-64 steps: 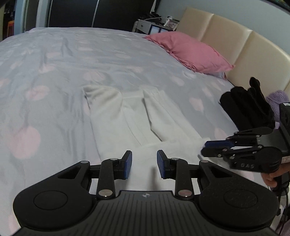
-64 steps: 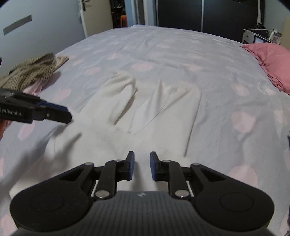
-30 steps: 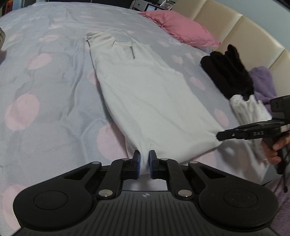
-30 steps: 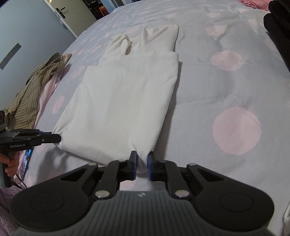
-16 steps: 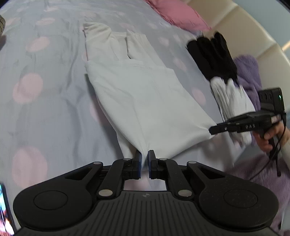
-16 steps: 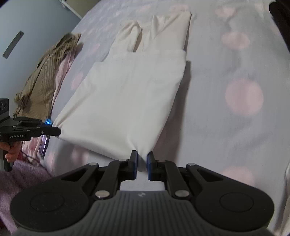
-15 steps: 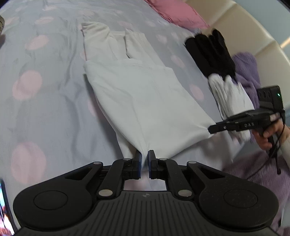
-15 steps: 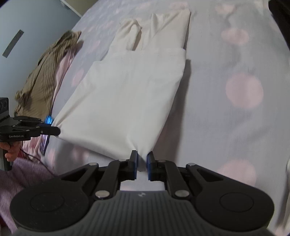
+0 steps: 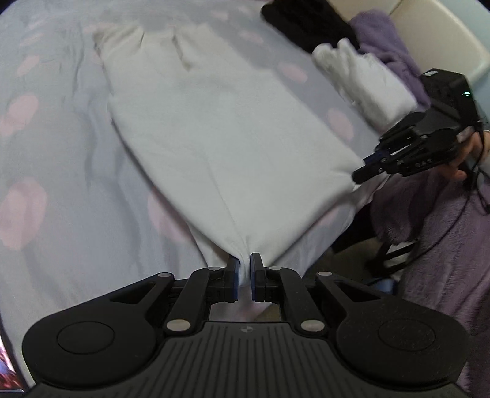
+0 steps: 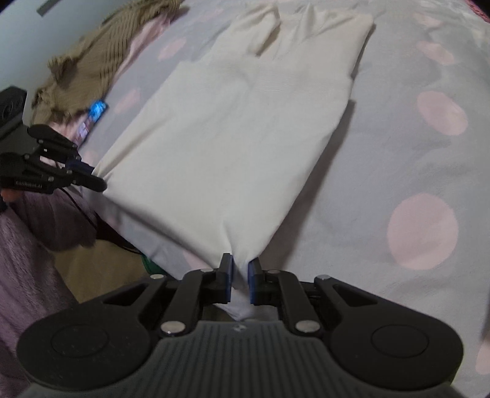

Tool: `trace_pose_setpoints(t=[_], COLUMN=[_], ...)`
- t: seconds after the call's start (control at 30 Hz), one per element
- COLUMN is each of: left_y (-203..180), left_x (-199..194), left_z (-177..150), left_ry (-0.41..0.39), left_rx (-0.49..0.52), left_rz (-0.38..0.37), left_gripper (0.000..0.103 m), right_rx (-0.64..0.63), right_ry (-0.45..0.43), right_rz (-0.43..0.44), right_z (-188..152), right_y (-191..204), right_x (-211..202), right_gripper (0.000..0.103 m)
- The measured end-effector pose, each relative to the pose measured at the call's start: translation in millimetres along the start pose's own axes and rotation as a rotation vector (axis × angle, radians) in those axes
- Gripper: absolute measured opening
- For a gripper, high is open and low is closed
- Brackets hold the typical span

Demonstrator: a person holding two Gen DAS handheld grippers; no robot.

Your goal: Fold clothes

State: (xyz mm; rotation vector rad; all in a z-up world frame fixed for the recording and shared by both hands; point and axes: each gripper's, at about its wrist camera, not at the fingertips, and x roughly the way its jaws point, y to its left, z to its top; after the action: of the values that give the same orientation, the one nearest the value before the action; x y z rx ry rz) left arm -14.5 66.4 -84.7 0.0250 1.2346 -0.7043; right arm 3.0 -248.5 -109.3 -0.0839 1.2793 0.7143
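Both tools, the left tool (image 9: 244, 265) and the right tool (image 10: 239, 265), are pinched nearly closed on the two near corners of the white garment (image 9: 220, 147), which lies stretched flat across the spotted bed (image 9: 61, 189), its near edge over the bedside.

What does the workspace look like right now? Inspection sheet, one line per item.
Surface: grey bedsheet with pink dots, rumpled.
Job's things: folded white cloth garment, near edge lifted off the bed, sleeves folded in at the far end.
Clutter: brown ribbed knit garment; black garment; fluffy white item; purple fleece; lit phone screen.
Grippers: left tongs and right tongs each shut on a near corner.
Cables: thin black wire by the right hand.
Surroundings: cream headboard.
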Motion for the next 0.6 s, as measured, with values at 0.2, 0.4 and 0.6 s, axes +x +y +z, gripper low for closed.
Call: trace_pose_setpoints(t=[0.2,0.4,0.6], left_y=[5.0,11.1,16.3], left_x=[10.0,-1.8,-0.7], left_z=[-2.1,2.1,15.2], left_ry=[0.016,-0.024,-0.048], left_rx=[-0.027,-0.073,-0.111], left_rz=[0.008,0.036,0.021], left_gripper=[0.006,0.031,0.029], right_rx=[0.024,0.077,0.144], right_ry=[0.026,-0.005,-0.026], right_rz=[-0.002,0.016,0.040], right_z=[-3.9,-5.8,3.0], right_y=[-6.6,-14.5,-23.0], right_x=[10.7,3.8,7.2], right_gripper=[0.017,0.023,0.016])
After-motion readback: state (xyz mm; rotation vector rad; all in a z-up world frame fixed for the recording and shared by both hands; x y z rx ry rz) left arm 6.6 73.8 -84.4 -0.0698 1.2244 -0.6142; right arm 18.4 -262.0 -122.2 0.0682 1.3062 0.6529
